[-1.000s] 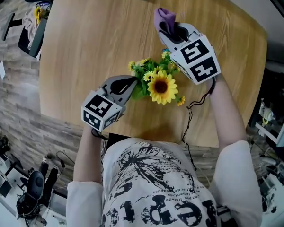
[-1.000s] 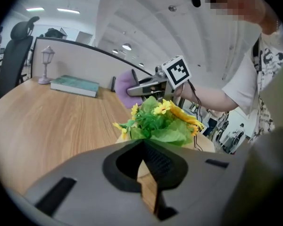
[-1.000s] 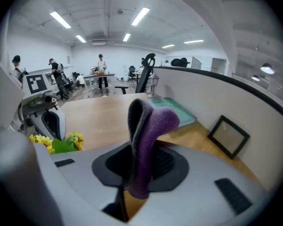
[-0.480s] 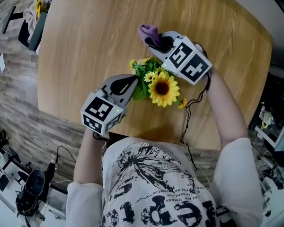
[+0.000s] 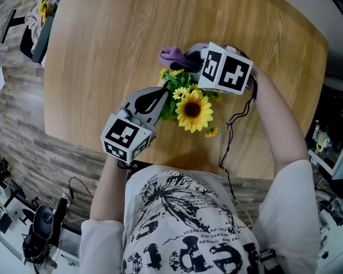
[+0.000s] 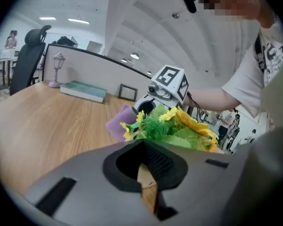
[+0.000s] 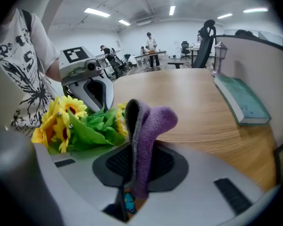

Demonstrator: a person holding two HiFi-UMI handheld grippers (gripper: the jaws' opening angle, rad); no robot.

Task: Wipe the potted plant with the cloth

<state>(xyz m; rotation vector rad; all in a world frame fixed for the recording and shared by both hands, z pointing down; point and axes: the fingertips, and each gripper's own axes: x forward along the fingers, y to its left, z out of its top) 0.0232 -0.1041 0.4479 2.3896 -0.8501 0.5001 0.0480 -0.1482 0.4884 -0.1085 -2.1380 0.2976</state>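
Pinching purple cloth (image 5: 172, 56), right tool (image 5: 188, 56) beside potted plant (image 5: 193, 108); left tool (image 5: 159, 100) closed.

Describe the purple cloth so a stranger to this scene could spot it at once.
On the light wooden table, find the yellow sunflower plant. Just beyond it, the right gripper pinches a folded purple fleece cloth, the only purple thing there.

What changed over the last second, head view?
The right hand-held gripper, shut on the purple cloth, swung left and in toward the plant, turning as it went; the cloth now sits at the flowers' far edge. Nothing was grabbed or released. The left hand-held gripper stayed shut at the plant's near-left side; the plant didn't move.
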